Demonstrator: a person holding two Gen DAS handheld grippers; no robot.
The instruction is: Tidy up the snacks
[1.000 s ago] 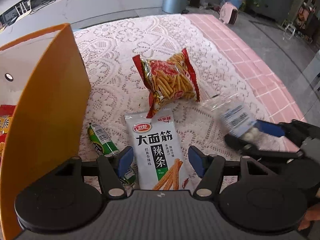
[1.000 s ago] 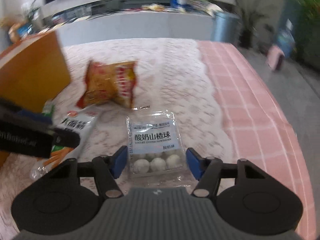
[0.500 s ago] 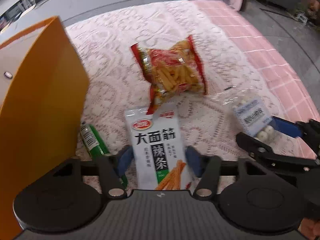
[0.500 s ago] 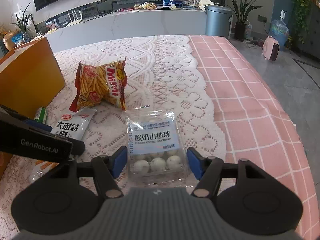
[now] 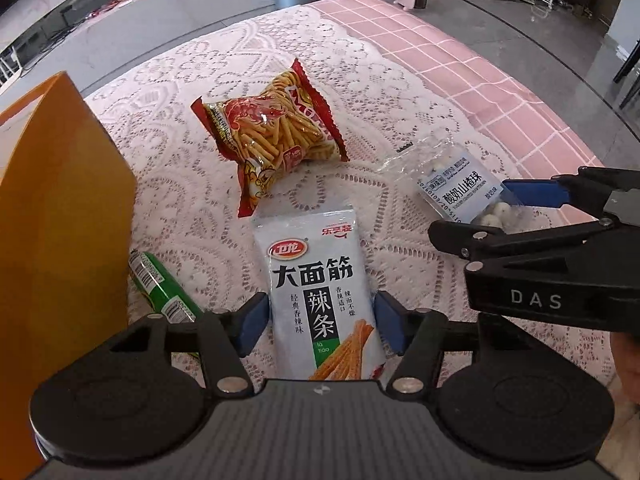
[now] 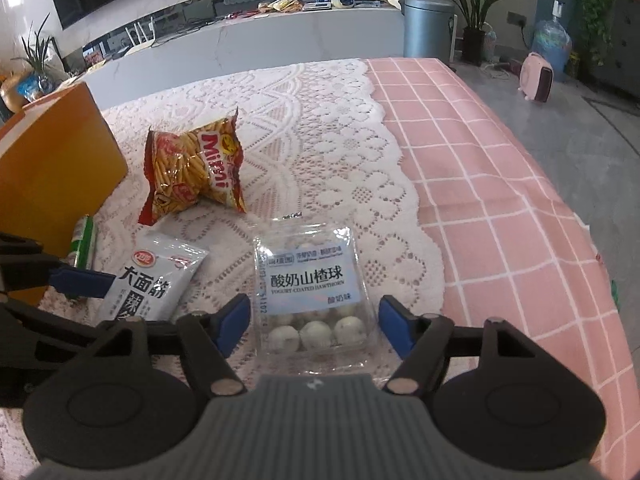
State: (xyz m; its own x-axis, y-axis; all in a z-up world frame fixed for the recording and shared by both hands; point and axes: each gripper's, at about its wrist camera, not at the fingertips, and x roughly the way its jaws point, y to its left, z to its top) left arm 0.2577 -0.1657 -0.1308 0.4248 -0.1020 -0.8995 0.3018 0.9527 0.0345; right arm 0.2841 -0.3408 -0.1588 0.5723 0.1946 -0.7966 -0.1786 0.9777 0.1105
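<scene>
1. Your left gripper (image 5: 320, 322) stands with jaws apart, straddling the near end of the white spicy-strip packet (image 5: 320, 296); the pads sit just beside its edges, with no clamp yet.
2. Your right gripper (image 6: 314, 322) likewise brackets the clear pack of yogurt-coated hawthorn balls (image 6: 310, 292), jaws apart.
3. Both packs lie flat on the lace tablecloth (image 6: 320, 128); closing too high would likely slide off the slick film, and closing too low may snag the lace.
4. The Mimi stick snack bag (image 5: 272, 132) lies farther off; the green tube (image 5: 160, 286) rests by the orange box (image 5: 60, 220) at left, probably the destination.
</scene>
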